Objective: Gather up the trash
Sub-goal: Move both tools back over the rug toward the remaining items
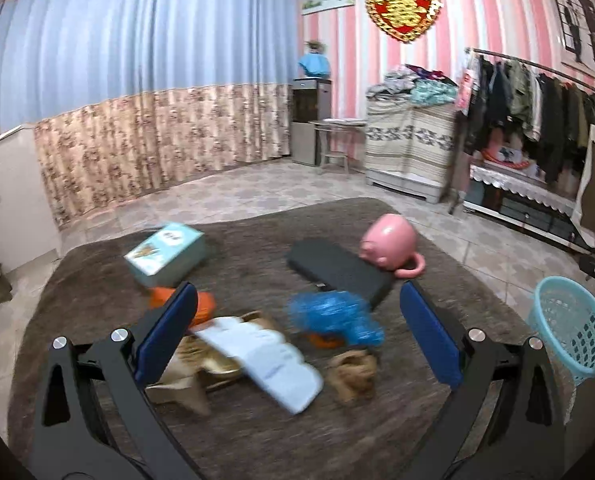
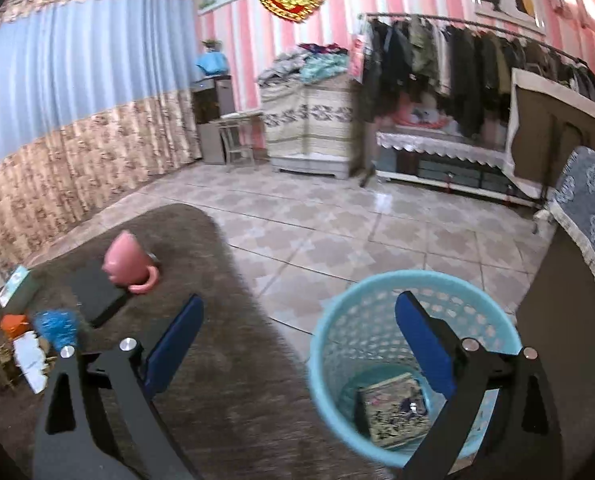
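The brown table (image 1: 257, 440) is the landmark here. It fills the lower part of both views, with tiled floor (image 2: 337, 232) beyond its far and right edges.

Off the table's right edge stands the blue basket (image 2: 337, 320), on the floor and apart from the tabletop. One patterned packet (image 2: 393, 408) already lies in its bottom, so I judge the collecting started but far from done.

Near the table's far side sit a teal box (image 1: 165, 252), a black slab (image 1: 337, 268) and a pink mug (image 1: 389, 246) touching the slab's far corner. These look like keepers rather than trash, though that is a guess.

Toward the table's near middle lies the litter: white paper (image 1: 265, 356) over a brown wrapper (image 1: 185, 376), a blue crumple (image 1: 333, 316), an orange scrap (image 1: 201, 304) and a small brown wad (image 1: 353, 372). All are blurred.

The left gripper (image 1: 297, 332) hangs over this pile, jaws spread wide and empty. The right gripper (image 2: 297, 344) is also spread and empty, straddling the table's right edge and the basket rim.

Room is good: floor past the right edge is bare, and the basket mouth is unobstructed.
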A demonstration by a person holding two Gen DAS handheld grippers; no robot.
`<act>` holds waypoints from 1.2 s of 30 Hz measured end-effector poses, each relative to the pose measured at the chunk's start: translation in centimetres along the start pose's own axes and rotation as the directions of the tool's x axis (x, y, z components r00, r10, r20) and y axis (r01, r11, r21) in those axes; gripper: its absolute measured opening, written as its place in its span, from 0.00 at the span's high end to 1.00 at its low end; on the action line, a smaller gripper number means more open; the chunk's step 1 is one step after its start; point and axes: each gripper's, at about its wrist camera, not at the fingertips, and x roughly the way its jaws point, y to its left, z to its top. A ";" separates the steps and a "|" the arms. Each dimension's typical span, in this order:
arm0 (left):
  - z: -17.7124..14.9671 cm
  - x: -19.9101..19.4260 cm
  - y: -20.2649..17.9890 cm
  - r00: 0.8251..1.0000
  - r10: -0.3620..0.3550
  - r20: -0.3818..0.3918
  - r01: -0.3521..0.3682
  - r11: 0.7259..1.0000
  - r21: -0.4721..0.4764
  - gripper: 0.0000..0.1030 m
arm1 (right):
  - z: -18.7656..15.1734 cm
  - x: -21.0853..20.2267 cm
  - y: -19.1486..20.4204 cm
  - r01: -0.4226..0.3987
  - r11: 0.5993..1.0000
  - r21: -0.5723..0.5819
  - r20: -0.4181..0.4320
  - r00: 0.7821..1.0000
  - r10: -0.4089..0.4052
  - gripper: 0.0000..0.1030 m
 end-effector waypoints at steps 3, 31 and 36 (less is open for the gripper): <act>-0.7 -1.2 2.7 0.999 0.043 0.009 -0.043 0.999 -0.011 0.05 | -0.2 -0.5 2.0 -0.030 0.999 -0.025 0.002 1.000 0.030 0.08; -7.3 -1.5 13.3 0.976 0.191 -0.103 -0.203 0.971 -0.128 0.05 | -3.8 0.7 11.2 -0.259 0.959 -0.112 -0.078 0.965 0.252 0.04; -8.7 -0.9 14.2 0.971 0.192 -0.141 -0.211 0.968 -0.137 0.05 | -4.6 1.7 12.4 -0.268 0.956 -0.121 -0.117 0.960 0.254 0.04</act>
